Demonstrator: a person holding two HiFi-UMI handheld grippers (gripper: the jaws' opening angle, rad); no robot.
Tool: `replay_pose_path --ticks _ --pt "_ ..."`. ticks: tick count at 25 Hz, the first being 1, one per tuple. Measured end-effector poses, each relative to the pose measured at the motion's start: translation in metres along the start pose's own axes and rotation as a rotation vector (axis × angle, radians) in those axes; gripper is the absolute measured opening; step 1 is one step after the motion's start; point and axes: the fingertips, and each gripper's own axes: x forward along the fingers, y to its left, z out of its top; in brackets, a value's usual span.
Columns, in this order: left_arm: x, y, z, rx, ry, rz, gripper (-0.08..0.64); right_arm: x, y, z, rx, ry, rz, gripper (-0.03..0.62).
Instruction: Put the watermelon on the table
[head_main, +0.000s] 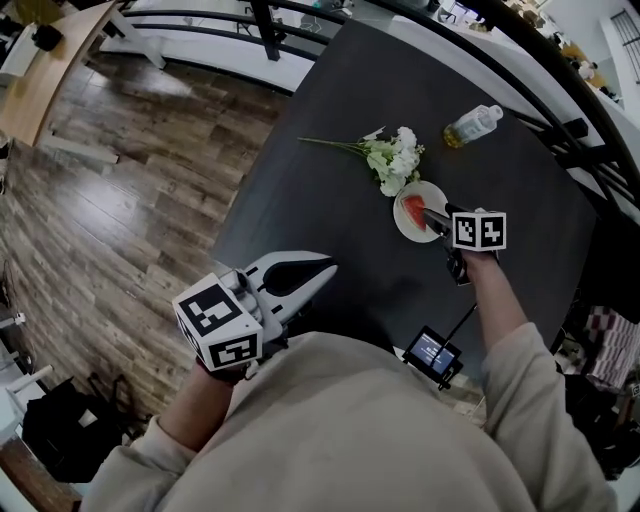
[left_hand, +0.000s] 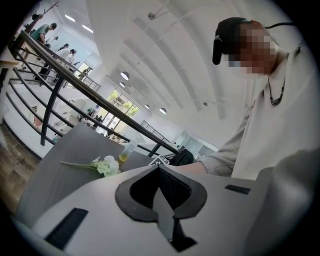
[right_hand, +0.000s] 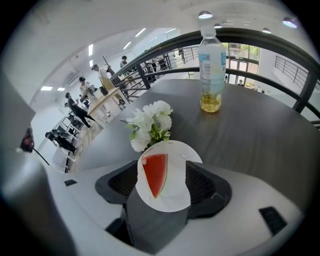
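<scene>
A red watermelon slice (head_main: 412, 211) (right_hand: 155, 175) lies on a small white plate (head_main: 426, 194) (right_hand: 176, 192). The plate rests on the dark table (head_main: 330, 130) just in front of the flowers. My right gripper (head_main: 432, 218) (right_hand: 165, 172) hangs over the plate and points steeply down. It is open wide; the plate shows between its black pads (right_hand: 206, 186), which do not touch it. My left gripper (head_main: 322, 270) (left_hand: 160, 169) is held near my body at the table's near edge. Its jaws are shut with nothing in them.
White flowers with a green stem (head_main: 393, 160) (right_hand: 150, 122) (left_hand: 105, 166) lie behind the plate. A clear bottle with yellow liquid (head_main: 472, 127) (right_hand: 211, 70) is farther back. A small screen device (head_main: 433, 355) sits at the near table edge. Dark railing (head_main: 560, 130) borders the table's right side.
</scene>
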Motion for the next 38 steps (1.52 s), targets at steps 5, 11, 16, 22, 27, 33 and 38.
replay_pose_path --ticks 5,11,16,22,27,33,38 --pt "0.005 -0.008 0.021 0.059 -0.012 -0.032 0.006 -0.041 0.011 0.015 0.011 -0.086 0.011 0.288" --pt "0.018 -0.02 0.05 0.14 -0.008 -0.098 0.006 -0.111 0.06 0.047 -0.069 -0.274 0.105 0.196" --pt "0.04 -0.048 0.082 0.225 -0.006 -0.163 0.006 -0.204 0.106 0.074 -0.131 -0.484 0.217 0.033" --pt "0.056 -0.092 0.106 0.291 0.002 -0.265 0.006 -0.314 0.151 0.09 -0.202 -0.683 0.274 0.015" --pt "0.064 -0.114 0.114 0.333 -0.012 -0.301 0.006 -0.364 0.166 0.079 -0.242 -0.774 0.242 0.014" --pt "0.07 -0.127 0.125 0.371 -0.021 -0.317 0.006 -0.393 0.175 0.071 -0.222 -0.848 0.252 0.014" --pt "0.07 -0.129 0.122 0.379 -0.003 -0.334 0.006 -0.399 0.177 0.071 -0.217 -0.872 0.235 0.014"
